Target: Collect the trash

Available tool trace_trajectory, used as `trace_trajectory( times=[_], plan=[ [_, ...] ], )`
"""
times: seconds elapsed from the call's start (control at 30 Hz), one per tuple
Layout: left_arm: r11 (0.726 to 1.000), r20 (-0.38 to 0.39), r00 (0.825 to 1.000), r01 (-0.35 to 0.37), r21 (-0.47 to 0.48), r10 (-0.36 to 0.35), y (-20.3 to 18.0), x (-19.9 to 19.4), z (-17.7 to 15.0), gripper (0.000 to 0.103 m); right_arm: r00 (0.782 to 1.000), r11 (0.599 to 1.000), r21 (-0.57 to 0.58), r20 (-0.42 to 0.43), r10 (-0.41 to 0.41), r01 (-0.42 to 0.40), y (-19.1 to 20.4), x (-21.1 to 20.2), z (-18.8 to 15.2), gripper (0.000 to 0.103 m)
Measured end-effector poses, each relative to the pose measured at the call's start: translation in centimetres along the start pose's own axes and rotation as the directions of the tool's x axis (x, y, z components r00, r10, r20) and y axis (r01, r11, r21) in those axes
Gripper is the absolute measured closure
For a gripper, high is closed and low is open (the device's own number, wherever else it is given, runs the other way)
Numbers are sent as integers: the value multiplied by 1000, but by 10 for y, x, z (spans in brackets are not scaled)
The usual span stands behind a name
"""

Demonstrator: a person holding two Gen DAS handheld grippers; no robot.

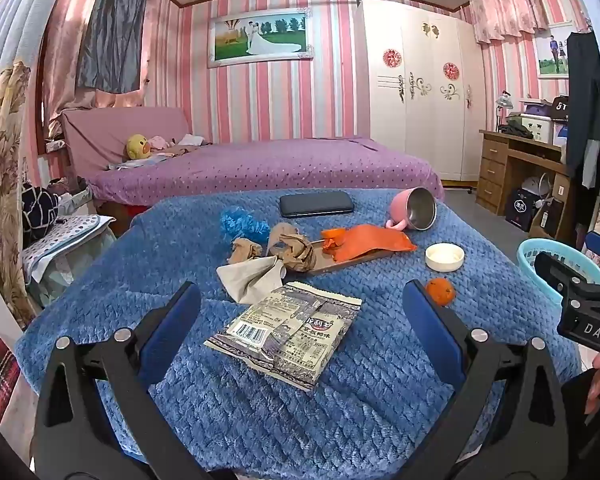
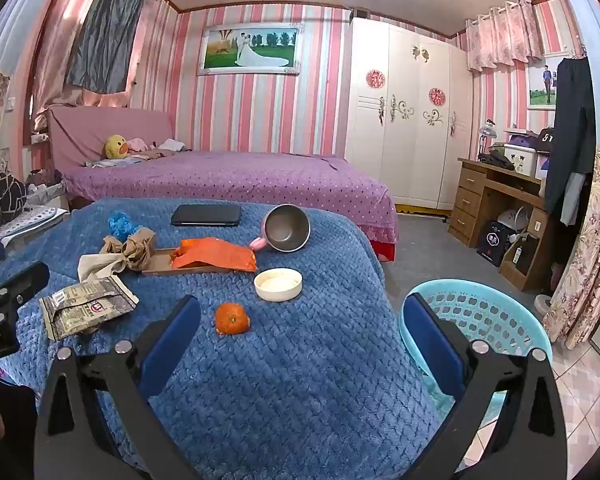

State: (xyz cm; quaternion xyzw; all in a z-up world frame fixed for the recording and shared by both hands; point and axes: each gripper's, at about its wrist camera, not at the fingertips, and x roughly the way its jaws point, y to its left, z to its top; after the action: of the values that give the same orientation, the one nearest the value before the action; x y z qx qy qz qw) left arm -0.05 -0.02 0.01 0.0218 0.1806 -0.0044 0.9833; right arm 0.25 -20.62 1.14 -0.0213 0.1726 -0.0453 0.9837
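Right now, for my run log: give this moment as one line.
stage: start | left gripper: open, over snack wrapper | right gripper: open, empty | basket: empty | orange: on blanket

The worktop (image 1: pixel 148 304), covered by a blue quilted fleece blanket, carries a flattened grey printed snack wrapper (image 1: pixel 288 332), beige crumpled cloth (image 1: pixel 252 280), brown crumpled paper (image 1: pixel 292 252), blue crumpled plastic (image 1: pixel 242 222), flat wooden tray (image 1: pixel 340 264), black rectangular case (image 1: pixel 316 204), tipped pink steel-lined mug (image 1: pixel 414 210), white round lid (image 1: pixel 445 257) and orange tangerine (image 1: pixel 441 291).
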Motion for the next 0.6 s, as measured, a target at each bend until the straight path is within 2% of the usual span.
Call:
trace_trajectory(
  times=[0.6],
  plan=[
    [1000, -12, 1000, -2, -8, 2, 4, 2, -2, 5, 1000, 1000, 1, -4, 1, -1, 3, 0, -2, 4]
  ],
)
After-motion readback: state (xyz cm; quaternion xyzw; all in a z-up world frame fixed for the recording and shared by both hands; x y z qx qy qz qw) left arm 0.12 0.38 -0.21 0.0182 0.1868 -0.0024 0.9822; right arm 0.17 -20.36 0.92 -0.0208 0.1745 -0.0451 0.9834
